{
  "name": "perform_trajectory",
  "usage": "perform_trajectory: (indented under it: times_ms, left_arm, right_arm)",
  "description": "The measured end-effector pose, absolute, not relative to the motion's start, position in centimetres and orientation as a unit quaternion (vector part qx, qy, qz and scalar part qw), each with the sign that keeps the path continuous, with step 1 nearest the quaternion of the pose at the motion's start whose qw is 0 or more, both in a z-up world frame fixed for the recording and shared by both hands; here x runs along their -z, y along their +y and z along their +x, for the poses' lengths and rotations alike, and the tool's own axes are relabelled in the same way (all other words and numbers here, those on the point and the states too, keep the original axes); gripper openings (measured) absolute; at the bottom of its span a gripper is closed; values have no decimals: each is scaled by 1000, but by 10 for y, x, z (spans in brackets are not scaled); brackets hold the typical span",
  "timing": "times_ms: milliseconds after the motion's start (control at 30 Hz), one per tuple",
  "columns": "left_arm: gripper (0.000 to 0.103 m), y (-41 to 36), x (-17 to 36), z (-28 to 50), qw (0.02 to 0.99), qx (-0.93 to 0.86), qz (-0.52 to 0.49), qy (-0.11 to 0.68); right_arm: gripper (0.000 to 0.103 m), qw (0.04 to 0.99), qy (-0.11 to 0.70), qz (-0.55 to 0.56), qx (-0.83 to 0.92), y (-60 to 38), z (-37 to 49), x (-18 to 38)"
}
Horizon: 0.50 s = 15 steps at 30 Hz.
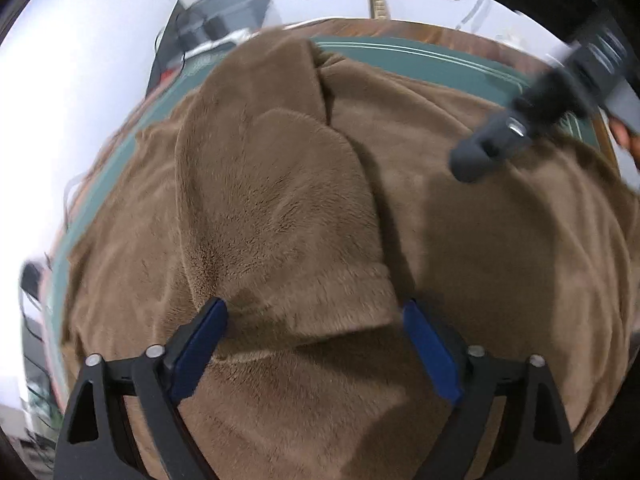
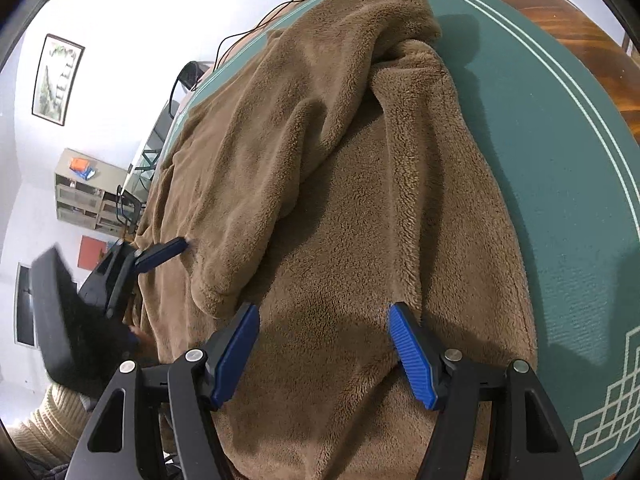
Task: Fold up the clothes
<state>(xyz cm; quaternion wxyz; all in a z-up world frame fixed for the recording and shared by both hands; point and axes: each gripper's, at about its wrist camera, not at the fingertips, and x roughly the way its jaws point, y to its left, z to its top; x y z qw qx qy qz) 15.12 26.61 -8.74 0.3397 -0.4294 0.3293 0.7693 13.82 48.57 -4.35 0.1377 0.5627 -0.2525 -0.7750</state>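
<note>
Left wrist view shows my left claw (image 1: 316, 312) spread wide around a folded sleeve cuff (image 1: 320, 300) of the thick, soft, floppy fleece garment (image 1: 500, 248), right claw (image 2: 322, 320) likewise apart, so I'd pinch that cuff.

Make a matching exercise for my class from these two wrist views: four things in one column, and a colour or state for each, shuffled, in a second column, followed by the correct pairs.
Column A
1. fleece garment
2. table mat
3. left claw
4. framed picture

Column B
a. hangs on the white wall
b. brown, one sleeve folded across its body
c. open, fingers either side of the sleeve cuff
d. dark green with pale line borders

Pairs: 1-b, 2-d, 3-c, 4-a
</note>
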Motion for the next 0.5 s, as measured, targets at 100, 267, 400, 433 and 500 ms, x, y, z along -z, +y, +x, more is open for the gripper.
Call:
perform_trajectory:
  times_ms: [100,267,400,433,500]
  left_arm:
    - [49,262,82,131,345,-767,-472,267]
    - [16,248,43,101,348,-783,-494,148]
    - [15,232,-16,77,351,-809,-467,57]
    - [15,227,-34,72,354,-817,-455,32]
    - [15,215,-72,56,354,-833,-424,-13]
  right_arm:
    - [69,137,-251,561,777,490,141,43]
    - [69,137,-262,556,777,494,145,43]
    - [69,136,-257,558,778,495,146,42]
    - [69,135,-253,559,778,495,146,41]
    - [69,134,-241,562,780,494,145,40]
